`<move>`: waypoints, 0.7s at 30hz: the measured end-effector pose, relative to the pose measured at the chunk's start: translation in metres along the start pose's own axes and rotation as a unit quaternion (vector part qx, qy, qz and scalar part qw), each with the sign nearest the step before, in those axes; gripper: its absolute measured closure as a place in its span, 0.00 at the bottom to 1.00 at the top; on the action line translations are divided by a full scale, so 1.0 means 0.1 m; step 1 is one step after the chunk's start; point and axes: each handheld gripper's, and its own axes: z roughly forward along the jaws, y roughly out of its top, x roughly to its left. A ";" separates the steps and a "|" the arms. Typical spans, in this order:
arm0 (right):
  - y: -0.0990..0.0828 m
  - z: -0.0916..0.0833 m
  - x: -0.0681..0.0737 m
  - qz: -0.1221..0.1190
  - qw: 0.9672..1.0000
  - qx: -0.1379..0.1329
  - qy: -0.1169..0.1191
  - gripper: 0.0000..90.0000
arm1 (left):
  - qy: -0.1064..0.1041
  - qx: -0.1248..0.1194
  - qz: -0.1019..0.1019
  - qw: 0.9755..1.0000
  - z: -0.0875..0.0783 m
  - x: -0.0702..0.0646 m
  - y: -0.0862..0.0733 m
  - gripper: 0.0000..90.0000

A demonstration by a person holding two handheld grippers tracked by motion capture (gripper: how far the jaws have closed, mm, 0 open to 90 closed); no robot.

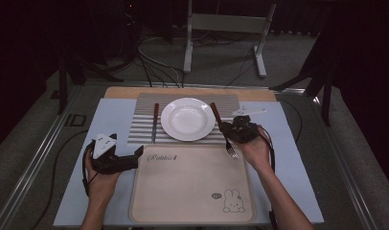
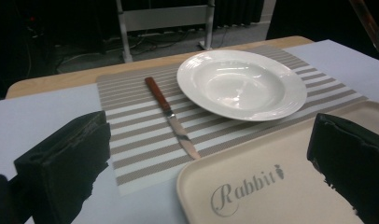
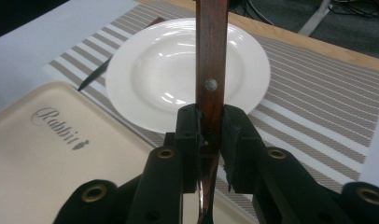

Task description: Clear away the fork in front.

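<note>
The plate [image 1: 188, 119] sits on the placemat [image 1: 144, 125], with the knife [image 1: 155, 120] just left of it. The tray [image 1: 192, 191] lies in front of the placemat.

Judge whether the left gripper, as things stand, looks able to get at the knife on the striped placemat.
Probably yes. The left gripper is open and holds nothing, and the knife lies flat on the striped placemat ahead of its jaws, apart from the plate, with nothing between.

This looks like a lab or recording studio, not a home: black curtains [image 1: 34, 57] close off the room, loose black cables [image 1: 156, 64] trail over grey carpet [image 1: 221, 62], a white metal stand frame [image 1: 226, 28] sits past the far edge of the surface [image 1: 111, 120], and aluminium rails [image 1: 34, 163] run along its sides.
</note>
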 end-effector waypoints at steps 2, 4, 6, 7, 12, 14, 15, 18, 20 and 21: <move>-0.01 -0.01 0.03 -0.001 1.000 -0.001 0.003 0.87 | -0.002 -0.001 0.000 1.000 0.01 -0.01 0.01 0.00; -0.02 -0.01 0.06 -0.001 1.000 -0.004 0.006 0.87 | -0.006 -0.001 0.002 1.000 0.04 -0.04 0.04 0.00; -0.03 -0.02 0.08 -0.001 1.000 -0.005 0.008 0.87 | -0.008 0.000 0.005 1.000 0.07 -0.07 0.06 0.00; -0.03 -0.02 0.10 -0.001 1.000 -0.006 0.011 0.87 | -0.010 0.001 0.006 1.000 0.08 -0.09 0.07 0.00; -0.05 -0.03 0.14 -0.002 1.000 -0.009 0.018 0.87 | -0.014 0.003 0.011 1.000 0.14 -0.15 0.14 0.00; -0.07 -0.03 0.16 -0.001 1.000 -0.013 0.023 0.87 | -0.018 0.003 0.012 1.000 0.18 -0.20 0.17 0.00; -0.08 -0.04 0.17 -0.001 1.000 -0.014 0.025 0.87 | -0.019 0.004 0.013 1.000 0.20 -0.21 0.18 0.00; -0.09 -0.04 0.19 0.000 1.000 -0.015 0.027 0.87 | -0.022 0.005 0.014 1.000 0.24 -0.24 0.21 0.00; -0.09 -0.04 0.21 0.001 0.999 -0.017 0.031 0.87 | -0.025 0.006 0.014 1.000 0.27 -0.28 0.23 0.00; -0.10 -0.04 0.22 0.001 0.999 -0.019 0.033 0.87 | -0.027 0.006 0.015 1.000 0.29 -0.29 0.23 0.00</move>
